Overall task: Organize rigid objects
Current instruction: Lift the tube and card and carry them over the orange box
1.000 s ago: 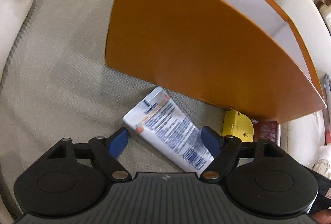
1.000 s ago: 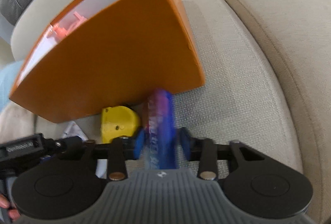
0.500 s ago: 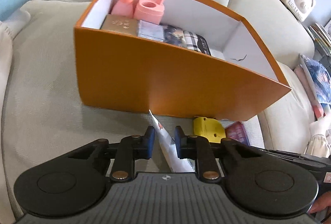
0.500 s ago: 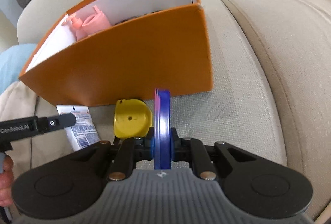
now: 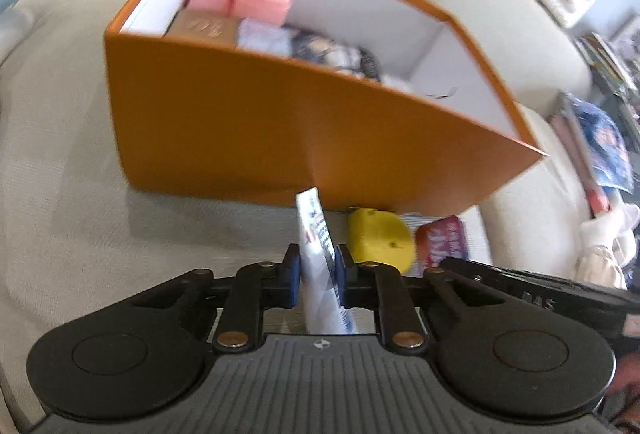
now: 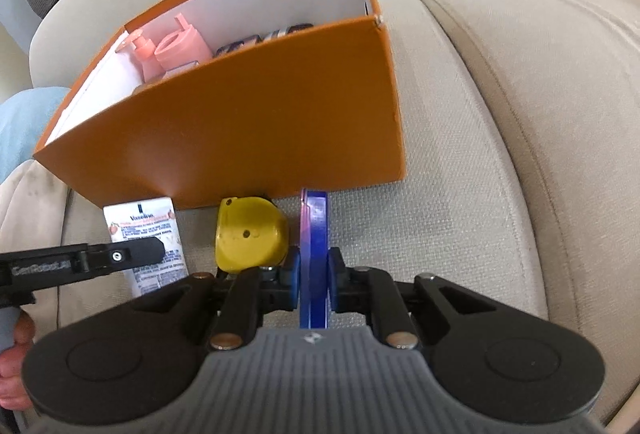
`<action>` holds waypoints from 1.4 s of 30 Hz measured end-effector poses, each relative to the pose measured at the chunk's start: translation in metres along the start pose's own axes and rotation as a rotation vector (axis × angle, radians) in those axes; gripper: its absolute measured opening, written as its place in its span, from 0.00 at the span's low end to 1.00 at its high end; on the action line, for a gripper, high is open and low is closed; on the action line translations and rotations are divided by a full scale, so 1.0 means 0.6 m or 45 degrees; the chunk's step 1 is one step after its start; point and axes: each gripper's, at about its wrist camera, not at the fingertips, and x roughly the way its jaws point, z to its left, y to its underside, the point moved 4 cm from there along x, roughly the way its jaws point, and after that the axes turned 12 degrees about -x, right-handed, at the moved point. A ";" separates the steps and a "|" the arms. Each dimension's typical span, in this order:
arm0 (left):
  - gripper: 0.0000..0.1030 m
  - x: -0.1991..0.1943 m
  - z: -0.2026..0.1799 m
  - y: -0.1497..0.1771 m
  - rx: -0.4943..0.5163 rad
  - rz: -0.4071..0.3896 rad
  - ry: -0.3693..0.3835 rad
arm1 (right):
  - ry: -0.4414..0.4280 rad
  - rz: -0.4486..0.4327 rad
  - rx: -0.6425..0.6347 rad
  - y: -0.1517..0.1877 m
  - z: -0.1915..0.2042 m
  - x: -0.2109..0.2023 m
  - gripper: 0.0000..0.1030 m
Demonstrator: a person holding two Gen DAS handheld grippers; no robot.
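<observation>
- While both tools hang in front of the orange box [image 5: 224, 129] on the sofa seat cushion [image 6: 460, 193], each is already clamped on something thin.
- Left gripper [image 5: 316, 274]: its blue pads are closed on the Vaseline tube [image 5: 318, 254], held on edge, with the long axis running away from the camera toward the box's front wall. The flat crimped end points at the box; where the cap end lies I cannot see. In the right wrist view the tube [image 6: 150, 230] looks lifted just clear of the cushion, near the box's front left corner.
- I would judge the tube light, soft and a bit slick; a squeeze across its flat body holds, but it may bend or slide, so a grip near the stiffer crimp or cap seems safer.
- Between the tools a yellow tape measure [image 6: 250, 234] lies on the cushion against the box's front wall, untouched. It looks hard and chunky, so best taken across its flat sides.
- Right gripper [image 6: 314, 276]: closed on a flat blue case [image 6: 314, 246], on edge, long axis pointing at the box near its front right corner. It looks stiff, light and smooth, unlikely to deform but apt to pivot in the pads.
- Inside the box, pink bottles [image 6: 168, 49] stand at the left end; the right end looks free.
</observation>
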 end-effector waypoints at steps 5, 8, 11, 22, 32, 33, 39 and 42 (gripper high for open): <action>0.16 -0.037 -0.026 0.006 0.091 -0.053 0.063 | 0.002 -0.046 -0.009 -0.006 0.008 -0.028 0.13; 0.16 -0.065 -0.040 0.005 0.125 -0.101 0.100 | -0.001 -0.091 -0.021 -0.013 0.015 -0.054 0.13; 0.15 -0.089 -0.056 0.001 0.149 -0.139 0.147 | -0.012 -0.134 -0.030 -0.021 0.023 -0.082 0.13; 0.15 -0.192 -0.102 -0.081 0.212 -0.352 0.237 | -0.127 -0.319 -0.100 -0.085 0.075 -0.181 0.13; 0.15 -0.155 -0.087 -0.200 0.213 -0.344 0.023 | -0.238 -0.321 -0.028 -0.200 0.079 -0.163 0.13; 0.15 -0.145 -0.081 -0.206 0.214 -0.330 -0.011 | -0.239 -0.309 -0.013 -0.213 0.078 -0.152 0.13; 0.15 -0.065 -0.055 -0.214 0.239 -0.204 -0.176 | -0.216 -0.206 0.027 -0.264 0.077 -0.063 0.13; 0.15 -0.037 -0.050 -0.206 0.267 -0.176 -0.239 | -0.214 -0.138 0.029 -0.268 0.079 -0.017 0.13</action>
